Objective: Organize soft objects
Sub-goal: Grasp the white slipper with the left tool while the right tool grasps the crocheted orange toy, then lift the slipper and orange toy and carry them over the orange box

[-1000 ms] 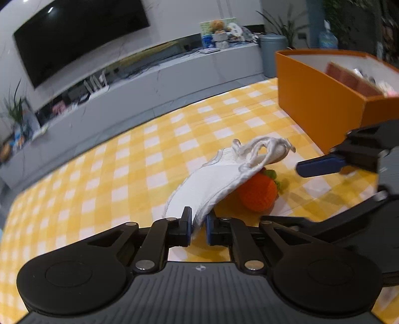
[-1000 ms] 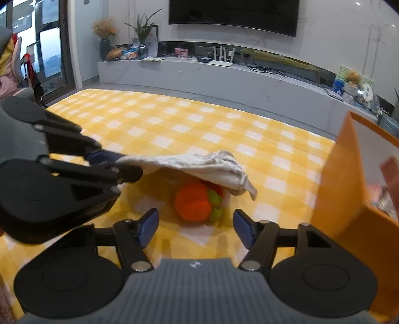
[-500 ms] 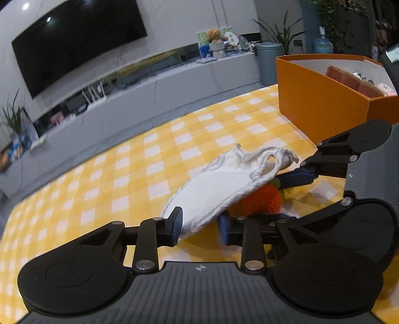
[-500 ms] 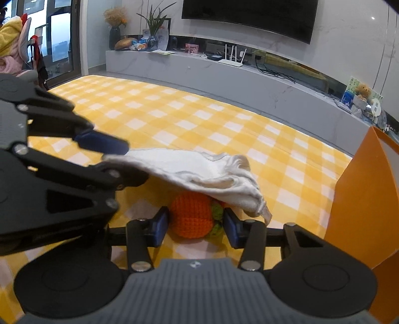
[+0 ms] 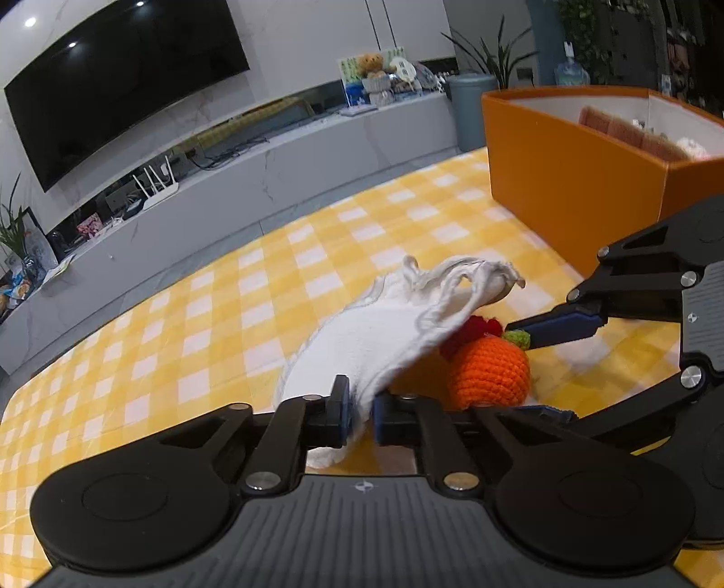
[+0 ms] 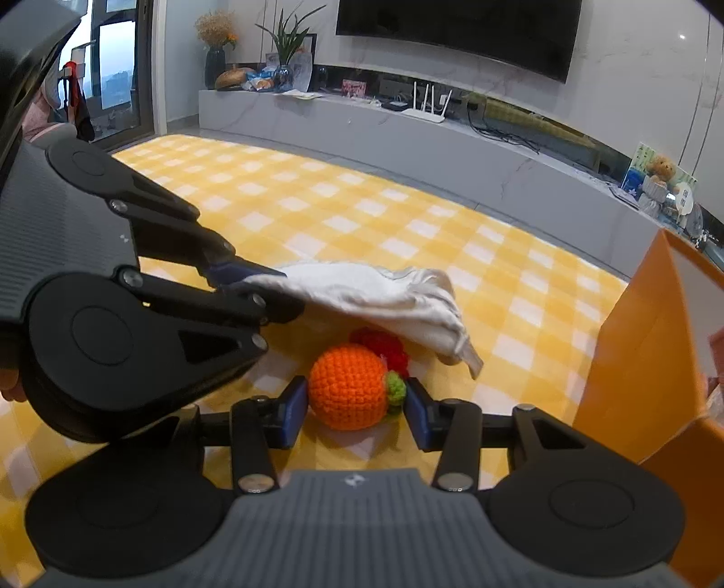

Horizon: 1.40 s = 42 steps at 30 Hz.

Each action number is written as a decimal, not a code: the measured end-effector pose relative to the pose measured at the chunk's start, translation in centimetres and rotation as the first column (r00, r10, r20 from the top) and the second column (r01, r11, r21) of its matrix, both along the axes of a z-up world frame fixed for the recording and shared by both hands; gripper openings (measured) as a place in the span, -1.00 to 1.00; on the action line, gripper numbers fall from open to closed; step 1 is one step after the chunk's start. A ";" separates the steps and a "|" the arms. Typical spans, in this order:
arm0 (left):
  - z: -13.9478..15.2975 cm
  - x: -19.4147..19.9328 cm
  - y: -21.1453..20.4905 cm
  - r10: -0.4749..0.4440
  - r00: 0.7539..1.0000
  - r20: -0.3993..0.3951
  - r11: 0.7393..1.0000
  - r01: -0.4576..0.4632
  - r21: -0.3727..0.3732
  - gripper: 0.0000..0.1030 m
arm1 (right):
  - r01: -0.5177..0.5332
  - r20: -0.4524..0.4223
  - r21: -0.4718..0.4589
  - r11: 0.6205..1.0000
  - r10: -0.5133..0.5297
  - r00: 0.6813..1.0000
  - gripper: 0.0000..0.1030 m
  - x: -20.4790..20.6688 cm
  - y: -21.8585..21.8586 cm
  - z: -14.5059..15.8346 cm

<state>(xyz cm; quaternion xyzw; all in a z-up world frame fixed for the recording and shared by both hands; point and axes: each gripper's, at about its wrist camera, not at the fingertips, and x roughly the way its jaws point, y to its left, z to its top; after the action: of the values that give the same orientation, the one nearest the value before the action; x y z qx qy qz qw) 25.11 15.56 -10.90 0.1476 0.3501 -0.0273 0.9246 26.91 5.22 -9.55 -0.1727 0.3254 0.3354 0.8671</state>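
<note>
Lifting a white cloth (image 5: 384, 334) clamped in the left gripper (image 5: 360, 409), the right gripper (image 6: 357, 402) brackets the orange crochet ball (image 6: 348, 391) at lower centre, jaws apart, needing closure next.

On the table (image 6: 344, 217) before you, a crocheted fruit (image 6: 348, 392) sits toward the near edge, between the fingers of your right gripper (image 6: 355, 405). A second, smaller crocheted piece (image 6: 382, 346) lies just behind it, touching it. A cloth (image 6: 362, 294) hangs above both, one end held in your left gripper (image 5: 359, 409), which reaches in from the left; the other end droops to the right, past the fruit, toward a box (image 6: 642, 362). The box stands at the table's right edge, near the fruit but apart from it, with items inside. Beyond the far edge of the table, a long low cabinet (image 6: 452, 144) runs along the wall, with a television (image 6: 457, 31) mounted above it.
</note>
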 end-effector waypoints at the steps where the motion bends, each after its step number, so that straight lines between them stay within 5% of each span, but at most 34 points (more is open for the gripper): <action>1: 0.4 -0.2 0.1 0.002 1.000 0.008 1.000 -0.002 -0.024 -0.88 | 0.004 -0.001 0.008 1.000 -0.004 1.000 -0.12 0.0 -0.2 0.3; 13: 6.2 -5.5 -1.5 0.052 0.997 0.048 0.988 -0.044 -0.150 -0.89 | 0.044 0.011 0.112 0.993 -0.046 0.999 -0.12 -4.9 -4.9 6.7; 25: 12.5 -11.6 -6.7 0.067 0.990 0.128 0.952 -0.025 -0.305 -0.89 | 0.125 0.056 0.222 0.967 -0.141 0.988 -0.12 -10.9 -14.3 12.2; 33: 15.7 -9.2 -11.4 -0.012 0.988 0.157 0.920 0.072 -0.385 -0.89 | 0.224 0.079 0.270 0.936 -0.253 0.964 -0.11 -11.2 -22.7 15.0; 42: 16.0 -2.0 -15.6 0.002 0.992 0.128 0.928 0.046 -0.370 -0.89 | 0.314 0.056 0.267 0.911 -0.340 0.939 -0.11 -7.0 -29.8 15.8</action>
<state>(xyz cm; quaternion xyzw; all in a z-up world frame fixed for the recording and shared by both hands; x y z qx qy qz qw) 23.10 -0.02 5.08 -0.0252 0.2779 -0.0941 0.9557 19.93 -24.60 6.22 -0.0204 0.2597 0.2151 0.9412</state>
